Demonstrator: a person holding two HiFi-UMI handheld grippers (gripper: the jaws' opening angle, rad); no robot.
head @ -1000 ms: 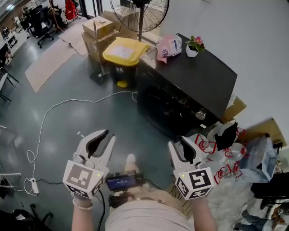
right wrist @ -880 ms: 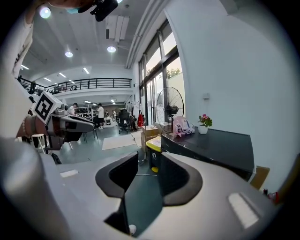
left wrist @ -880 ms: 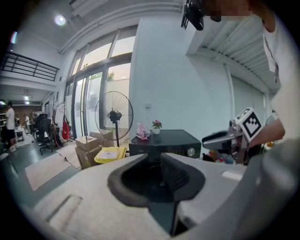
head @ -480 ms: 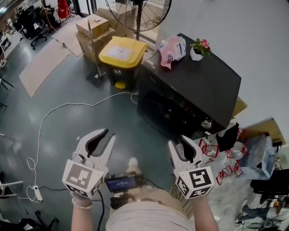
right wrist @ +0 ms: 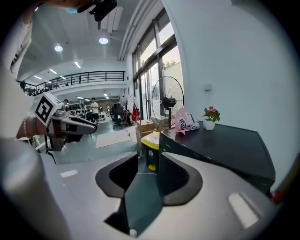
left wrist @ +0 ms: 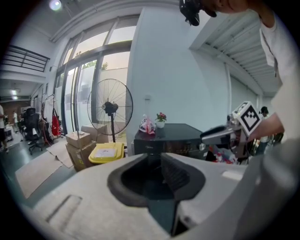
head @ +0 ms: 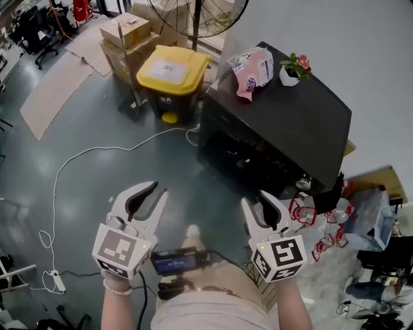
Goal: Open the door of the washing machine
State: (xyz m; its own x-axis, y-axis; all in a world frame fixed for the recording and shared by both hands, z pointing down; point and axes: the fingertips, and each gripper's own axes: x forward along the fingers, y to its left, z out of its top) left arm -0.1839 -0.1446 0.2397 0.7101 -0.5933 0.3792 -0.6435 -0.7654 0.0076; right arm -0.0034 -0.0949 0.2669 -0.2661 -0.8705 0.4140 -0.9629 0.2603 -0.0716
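Note:
The black washing machine stands against the white wall, its dark front facing the floor space between it and me. The door's outline is hard to make out on that dark front. My left gripper is held low at the left, well short of the machine, open with nothing between its jaws. My right gripper is level with it at the right, just short of the machine's front, also open and empty. The left gripper view has the machine straight ahead. The right gripper view shows it to the right.
A pink bag and a small flower pot sit on the machine's top. A yellow-lidded bin, cardboard boxes and a standing fan are left of it. A white cable runs across the floor. Bags and clutter lie at the right.
Both grippers and the camera have moved toward the washing machine, which now sits nearer and larger. The jaws of both look as wide as before.

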